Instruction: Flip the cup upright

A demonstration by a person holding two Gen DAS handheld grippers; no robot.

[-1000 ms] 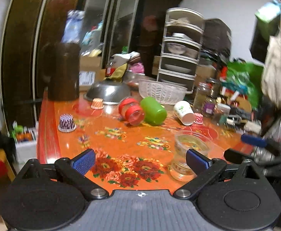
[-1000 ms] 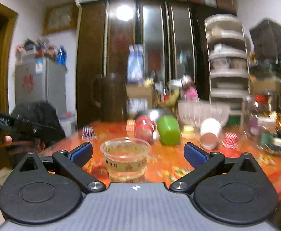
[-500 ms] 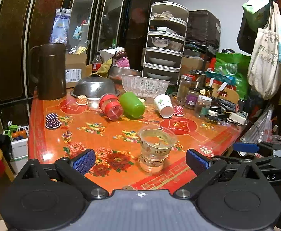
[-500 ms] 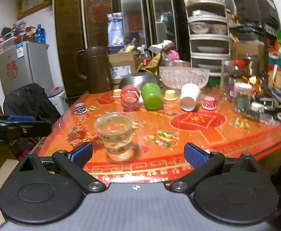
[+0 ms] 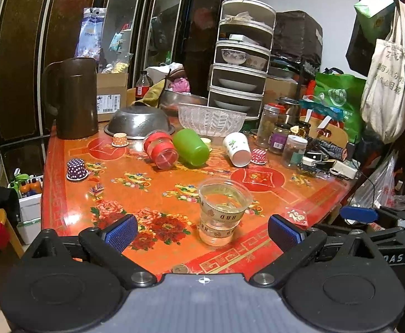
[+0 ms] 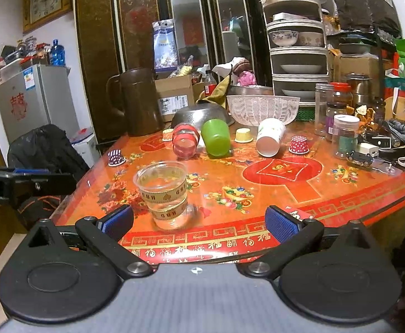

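A clear plastic cup (image 5: 222, 211) with gold bands stands upright near the front edge of the orange floral table (image 5: 146, 177); it also shows in the right wrist view (image 6: 163, 194). A red cup (image 5: 160, 149), a green cup (image 5: 191, 147) and a white paper cup (image 5: 237, 148) lie on their sides farther back. My left gripper (image 5: 202, 231) is open and empty, just short of the clear cup. My right gripper (image 6: 199, 222) is open and empty, at the table's front edge, the clear cup a little left of its middle.
Small cupcake liners (image 5: 76, 169) are scattered about. A brown jug (image 5: 72, 97), a steel colander (image 5: 138, 122) and a clear basket (image 5: 210, 119) stand at the back. Jars (image 5: 294, 149) and clutter crowd the right side. A fridge (image 6: 35, 97) stands left.
Both grippers have drawn back from the table and risen, so the clear cup now sits farther ahead of them. The cup stands upright throughout.
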